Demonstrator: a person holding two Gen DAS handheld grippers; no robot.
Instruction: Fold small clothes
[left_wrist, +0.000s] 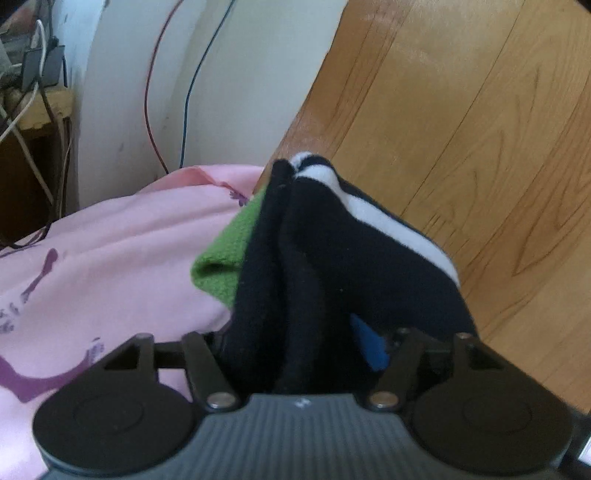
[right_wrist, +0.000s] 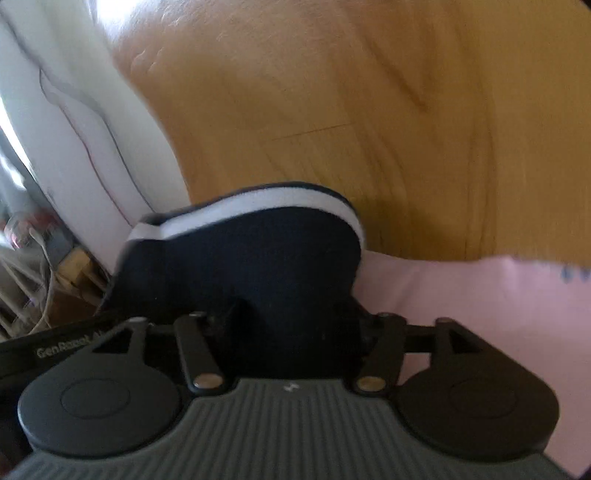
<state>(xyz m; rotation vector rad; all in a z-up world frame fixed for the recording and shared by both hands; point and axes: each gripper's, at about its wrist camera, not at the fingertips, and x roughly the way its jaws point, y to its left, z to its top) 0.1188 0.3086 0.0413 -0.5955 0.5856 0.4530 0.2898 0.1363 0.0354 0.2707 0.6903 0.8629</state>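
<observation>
Two hand-held grippers, each with dark fabric bunched between its fingers. Left hand-held gripper (left_wrist: 295, 354): jaws partly apart, a thick wad of the black garment (left_wrist: 317, 266) fills the gap, folds running straight ahead from the jaw root; looks clamped, fingertips buried in cloth so pad contact itself isn't visible. White stripe (left_wrist: 388, 218) runs along the garment's right edge. Small blue patch (left_wrist: 369, 343) shows low on the right, just inside the right finger linkage. Green cloth (left_wrist: 229, 258) sits just left of the black wad, touching it. Pink sheet with purple print (left_wrist: 110, 266) spreads left of and under that. Ahead and right: wooden floor (left_wrist: 461, 147). Ahead left: white wall (left_wrist: 229, 92) with red and blue cables hanging.

Right hand-held gripper (right_wrist: 291, 339): same story, jaws partly apart, the dark garment (right_wrist: 251, 266) packed between them, white stripe (right_wrist: 258, 206) arcing across its far edge. Frame is motion-blurred. Pink sheet (right_wrist: 461, 314) to the right, wooden floor (right_wrist: 351, 110) beyond, white wall (right_wrist: 74, 129) far left.
</observation>
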